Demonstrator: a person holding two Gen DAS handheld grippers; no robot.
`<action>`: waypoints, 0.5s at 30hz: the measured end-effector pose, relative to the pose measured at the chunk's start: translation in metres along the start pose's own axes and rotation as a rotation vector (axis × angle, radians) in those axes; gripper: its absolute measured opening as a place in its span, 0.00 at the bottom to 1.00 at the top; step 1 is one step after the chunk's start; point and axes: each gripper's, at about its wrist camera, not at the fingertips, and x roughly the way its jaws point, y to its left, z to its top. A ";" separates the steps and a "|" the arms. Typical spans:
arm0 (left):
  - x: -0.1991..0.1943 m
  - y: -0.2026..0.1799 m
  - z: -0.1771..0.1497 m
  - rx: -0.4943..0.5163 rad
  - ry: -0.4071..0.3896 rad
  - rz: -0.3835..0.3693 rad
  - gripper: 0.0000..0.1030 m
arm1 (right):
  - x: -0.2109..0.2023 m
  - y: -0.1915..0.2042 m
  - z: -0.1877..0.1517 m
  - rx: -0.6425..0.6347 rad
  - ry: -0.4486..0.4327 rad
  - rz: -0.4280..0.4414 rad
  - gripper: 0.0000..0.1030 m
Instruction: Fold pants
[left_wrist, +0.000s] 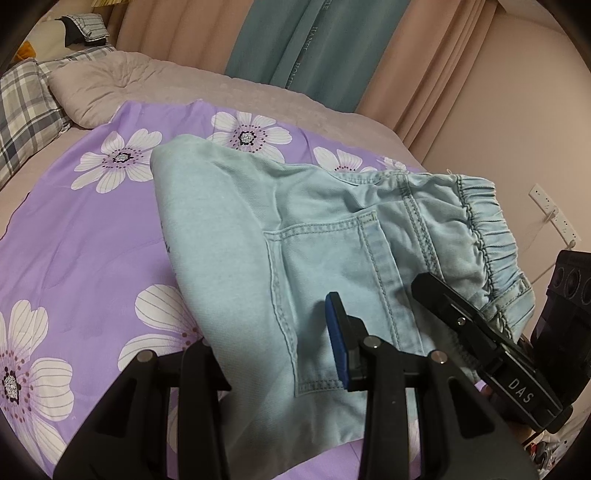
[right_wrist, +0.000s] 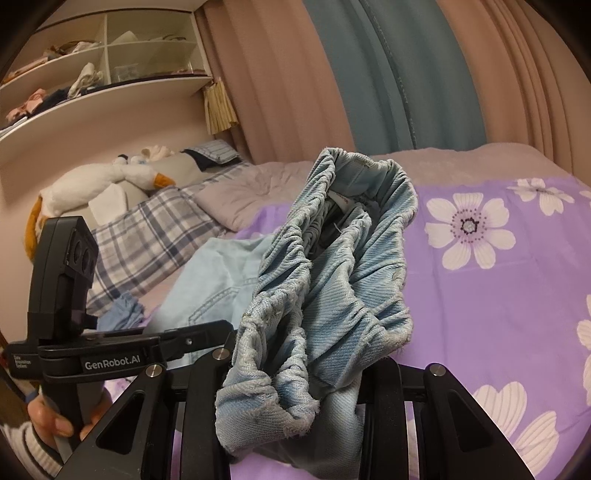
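Light blue denim pants (left_wrist: 236, 240) lie on the purple flowered sheet (left_wrist: 74, 236), back pocket up, elastic waistband (left_wrist: 484, 229) at the right. My left gripper (left_wrist: 273, 347) is shut on the pants fabric near the pocket; one blue-padded finger (left_wrist: 338, 339) shows, the other is hidden under cloth. My right gripper (right_wrist: 295, 373) is shut on the bunched waistband (right_wrist: 332, 258), which is lifted and fills the right wrist view; its fingers are hidden by the cloth. The right gripper also shows in the left wrist view (left_wrist: 480, 332) at the waistband.
A beige pillow (left_wrist: 110, 85) and plaid pillows (left_wrist: 26, 107) lie at the head of the bed. Pink and teal curtains (left_wrist: 295, 40) hang behind. A plush goose (right_wrist: 96, 184) and wall shelves (right_wrist: 110, 66) stand beyond. A power strip (left_wrist: 554, 214) is on the right wall.
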 end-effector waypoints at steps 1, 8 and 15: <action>0.001 0.001 0.001 -0.002 0.002 0.001 0.34 | 0.001 0.000 0.000 0.002 0.002 0.000 0.33; 0.012 0.007 0.004 -0.004 0.013 0.011 0.34 | 0.007 -0.003 0.001 0.006 0.016 -0.004 0.33; 0.024 0.015 0.010 -0.008 0.029 0.016 0.34 | 0.020 -0.004 0.001 0.024 0.028 -0.005 0.33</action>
